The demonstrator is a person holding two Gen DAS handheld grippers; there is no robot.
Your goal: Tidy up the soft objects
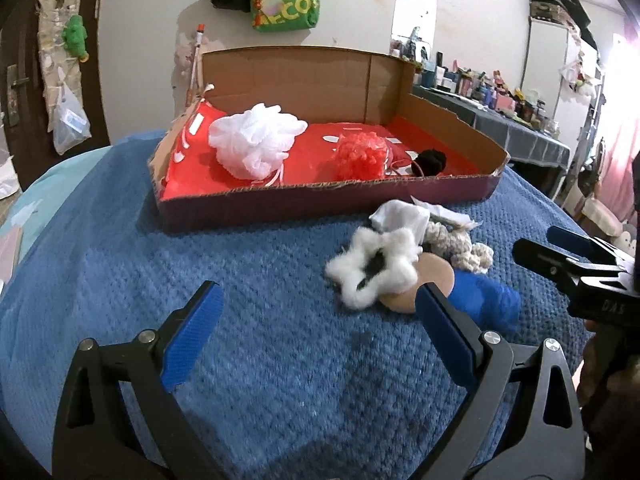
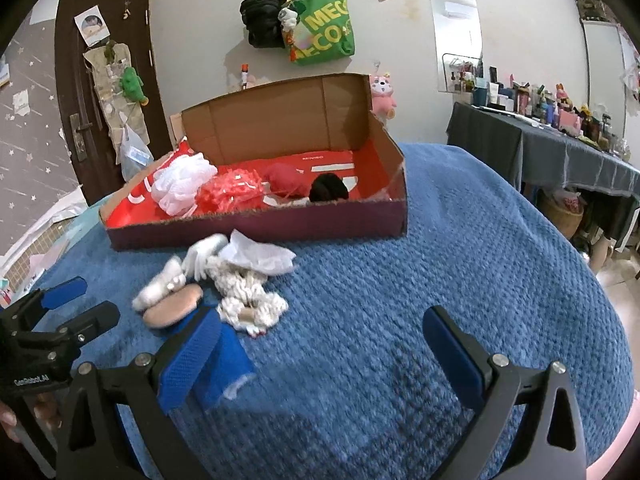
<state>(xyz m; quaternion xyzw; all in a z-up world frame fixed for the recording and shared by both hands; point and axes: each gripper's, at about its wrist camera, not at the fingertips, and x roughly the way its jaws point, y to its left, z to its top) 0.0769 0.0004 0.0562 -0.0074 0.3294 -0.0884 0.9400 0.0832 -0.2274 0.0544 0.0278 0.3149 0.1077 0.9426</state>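
Observation:
A cardboard box point(image 1: 320, 196) point(image 2: 256, 228) with a red lining sits on the blue blanket point(image 1: 260, 280). It holds a white mesh pouf point(image 1: 256, 140) point(image 2: 182, 184), a red pouf point(image 1: 360, 156) point(image 2: 232, 192) and a black pom point(image 1: 430, 162) point(image 2: 328, 188). In front of the box lie a white fluffy star point(image 1: 376, 268) point(image 2: 160, 288), a beige puff point(image 1: 432, 276) point(image 2: 176, 308), a knotted rope toy point(image 1: 460, 248) point(image 2: 248, 300), a white cloth point(image 1: 404, 216) point(image 2: 260, 256) and a blue cloth point(image 1: 488, 300) point(image 2: 230, 364). My left gripper point(image 1: 318, 312) point(image 2: 98, 300) is open and empty, just left of the pile. My right gripper point(image 2: 320, 336) point(image 1: 534, 240) is open and empty, to the pile's right.
A wall rises behind the box, with a green bag point(image 2: 320, 28) hanging on it. A brown door point(image 2: 104, 92) is at the back left. A dark-draped table point(image 2: 560, 156) crowded with bottles stands to the right. The blanket drops away at its right edge.

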